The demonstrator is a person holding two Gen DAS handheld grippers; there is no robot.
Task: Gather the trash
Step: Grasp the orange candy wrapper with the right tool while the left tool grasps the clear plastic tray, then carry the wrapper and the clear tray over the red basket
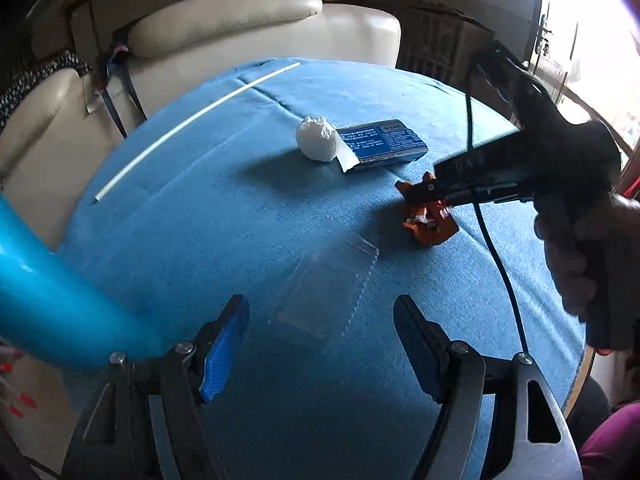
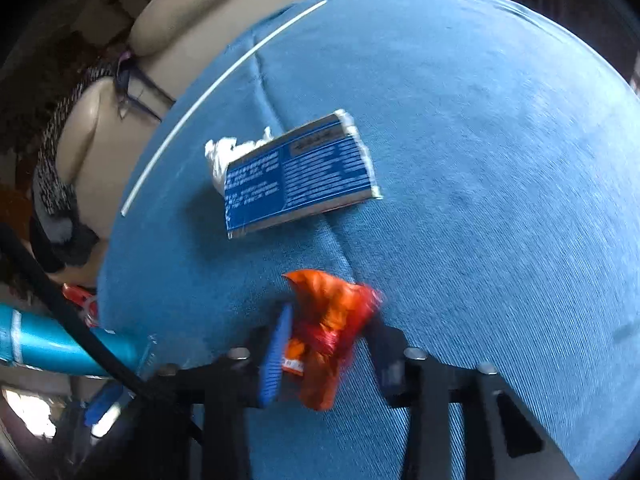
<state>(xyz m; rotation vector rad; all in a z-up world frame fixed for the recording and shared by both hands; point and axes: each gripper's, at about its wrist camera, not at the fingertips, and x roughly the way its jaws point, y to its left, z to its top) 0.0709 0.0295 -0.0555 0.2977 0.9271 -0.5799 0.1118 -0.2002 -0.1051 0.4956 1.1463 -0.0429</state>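
right gripper (image 2: 326,344) pinches the orange wrapper (image 2: 328,332) on the blue cloth (image 2: 480,160); left gripper (image 1: 320,344) hangs wide over a clear sleeve (image 1: 332,288), near side

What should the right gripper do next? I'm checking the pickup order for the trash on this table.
Probably lift the orange wrapper straight up off the blue tablecloth. The right gripper looks shut on it, with crumpled foil pinched between the fingers, yet the wrapper seems to rest on the cloth. The blue box and white paper ball lie apart, so rising should disturb nothing.
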